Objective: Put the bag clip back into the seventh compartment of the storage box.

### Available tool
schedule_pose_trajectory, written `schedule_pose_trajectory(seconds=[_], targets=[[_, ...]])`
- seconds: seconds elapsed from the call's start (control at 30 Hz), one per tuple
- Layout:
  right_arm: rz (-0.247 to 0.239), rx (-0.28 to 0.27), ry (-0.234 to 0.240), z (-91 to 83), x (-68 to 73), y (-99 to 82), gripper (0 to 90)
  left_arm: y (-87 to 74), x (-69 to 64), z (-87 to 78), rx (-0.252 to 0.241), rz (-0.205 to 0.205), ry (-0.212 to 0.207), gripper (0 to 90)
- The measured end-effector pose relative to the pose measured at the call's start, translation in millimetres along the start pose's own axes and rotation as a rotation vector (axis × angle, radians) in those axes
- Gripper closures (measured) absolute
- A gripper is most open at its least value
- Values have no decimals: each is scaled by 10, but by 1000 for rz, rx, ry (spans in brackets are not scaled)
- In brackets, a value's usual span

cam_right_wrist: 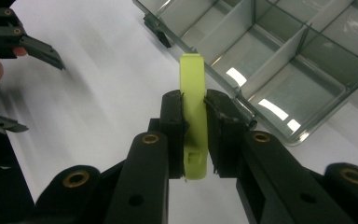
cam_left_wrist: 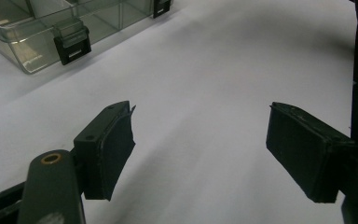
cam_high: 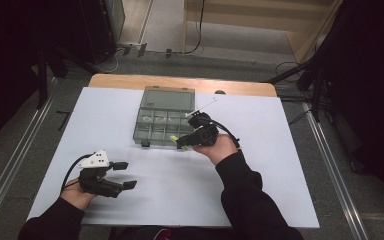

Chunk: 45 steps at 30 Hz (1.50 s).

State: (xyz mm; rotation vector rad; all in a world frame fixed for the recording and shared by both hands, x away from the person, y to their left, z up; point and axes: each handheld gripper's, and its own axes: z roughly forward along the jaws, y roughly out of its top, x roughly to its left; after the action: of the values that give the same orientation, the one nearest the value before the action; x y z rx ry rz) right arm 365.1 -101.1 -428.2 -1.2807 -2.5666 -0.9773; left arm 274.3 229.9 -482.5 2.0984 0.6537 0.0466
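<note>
While clamped upright between right gripper (cam_right_wrist: 195,135) pads, yellow-green clip (cam_right_wrist: 193,109), seemingly plastic, beside compartment box (cam_right_wrist: 279,60) edge.

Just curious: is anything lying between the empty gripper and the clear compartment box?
No. In the high view, bare white table separates the left gripper from the box.

No legible txt, labels, brands or nos. anywhere on the table or its items.

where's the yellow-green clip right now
The yellow-green clip is pinched in the right claw, at the near right edge of the clear compartment box.
</note>
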Motion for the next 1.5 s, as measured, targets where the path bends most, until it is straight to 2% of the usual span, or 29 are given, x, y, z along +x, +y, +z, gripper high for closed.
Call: schedule_pose_trajectory(seconds=[0.13,0.33,0.87,0.93,1.0,1.3,1.5], targets=[[31,10,-10,36,-11,66,788,0,-3,1,-5,-2,0,224],[51,24,-32,101,-12,148,788,0,-5,3,-1,0,0,224],[78,23,-86,246,-40,349,788,1,-9,2,-3,2,-2,224],[80,22,-87,252,-46,355,787,1,-10,1,-4,0,-3,224],[101,14,-93,276,-74,378,788,0,-9,-1,-5,0,-4,224],[113,6,-113,335,-88,413,787,2,-11,-7,-4,3,-3,224],[148,9,-129,408,-138,423,787,2,-12,-12,-5,5,-5,224]])
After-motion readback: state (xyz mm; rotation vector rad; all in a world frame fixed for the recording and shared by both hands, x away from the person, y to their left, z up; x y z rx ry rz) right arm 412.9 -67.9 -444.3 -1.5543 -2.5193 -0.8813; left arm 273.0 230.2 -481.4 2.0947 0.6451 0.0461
